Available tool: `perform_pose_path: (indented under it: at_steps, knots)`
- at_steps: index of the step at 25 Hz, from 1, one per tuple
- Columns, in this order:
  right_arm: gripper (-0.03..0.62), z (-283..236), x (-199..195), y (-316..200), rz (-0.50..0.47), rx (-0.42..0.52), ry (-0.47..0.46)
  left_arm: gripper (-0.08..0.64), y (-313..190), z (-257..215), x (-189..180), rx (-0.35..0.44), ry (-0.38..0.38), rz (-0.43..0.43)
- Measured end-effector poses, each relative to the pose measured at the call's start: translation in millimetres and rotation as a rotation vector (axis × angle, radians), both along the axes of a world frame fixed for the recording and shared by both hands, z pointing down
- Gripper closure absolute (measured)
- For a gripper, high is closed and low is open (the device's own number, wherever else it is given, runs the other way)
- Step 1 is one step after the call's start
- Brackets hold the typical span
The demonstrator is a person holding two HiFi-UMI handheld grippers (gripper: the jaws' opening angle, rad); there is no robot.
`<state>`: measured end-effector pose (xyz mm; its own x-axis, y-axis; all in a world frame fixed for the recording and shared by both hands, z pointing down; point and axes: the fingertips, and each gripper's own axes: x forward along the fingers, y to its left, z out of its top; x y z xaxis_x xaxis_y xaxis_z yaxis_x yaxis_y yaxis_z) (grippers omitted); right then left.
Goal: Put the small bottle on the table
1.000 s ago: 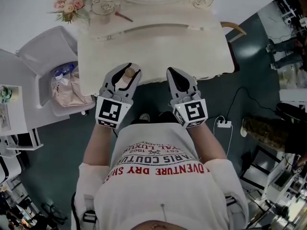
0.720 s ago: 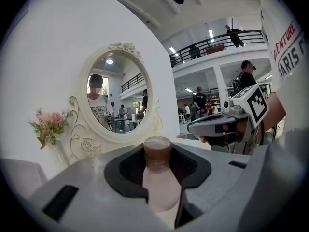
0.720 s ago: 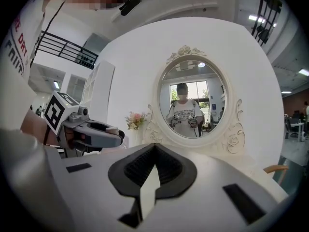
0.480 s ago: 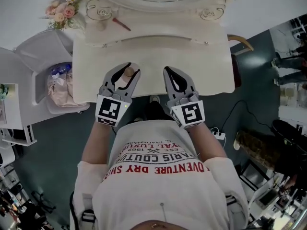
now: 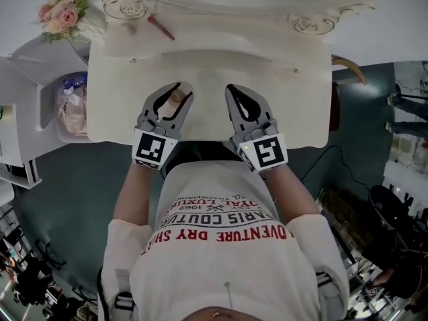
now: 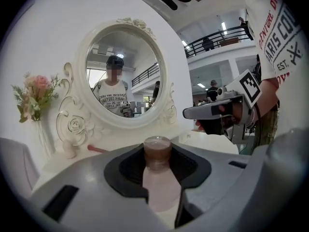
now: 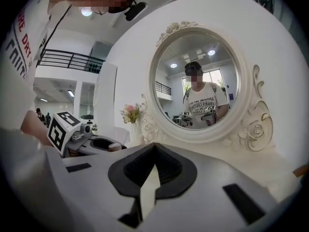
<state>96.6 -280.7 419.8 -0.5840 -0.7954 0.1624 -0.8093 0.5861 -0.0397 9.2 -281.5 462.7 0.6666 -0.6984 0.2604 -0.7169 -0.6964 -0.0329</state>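
Observation:
My left gripper (image 5: 180, 91) is shut on the small bottle (image 5: 176, 97), a pale pink bottle with a brown cap. It is held just above the near left part of the cream dressing table (image 5: 294, 92). In the left gripper view the bottle (image 6: 159, 180) stands upright between the jaws, its cap level with the fingertips. My right gripper (image 5: 235, 89) hovers beside it over the table's near middle, shut with nothing in it. The right gripper view shows its jaws meeting at the tip (image 7: 153, 148).
A round mirror (image 6: 124, 76) in an ornate frame rises at the table's back. A red stick (image 5: 161, 27) lies near the back left, next to a flower vase (image 5: 61, 13). A white side shelf with a plastic bag (image 5: 70, 105) stands left of the table.
Both grippers have moved forward from the table's front edge to over its top. The left one still holds the bottle.

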Motion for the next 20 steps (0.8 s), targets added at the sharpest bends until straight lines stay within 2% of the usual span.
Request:
perform_pose_path:
  at_steps: [10, 20]
  knots:
    - [0.594, 50, 10, -41, -0.048, -0.085, -0.013, 0.422, -29, 69, 20, -0.083, -0.055, -0.017]
    - [0.594, 74, 18, -62, -0.042, -0.184, -0.05, 0.422, -46, 100, 25, -0.111, -0.071, -0.036]
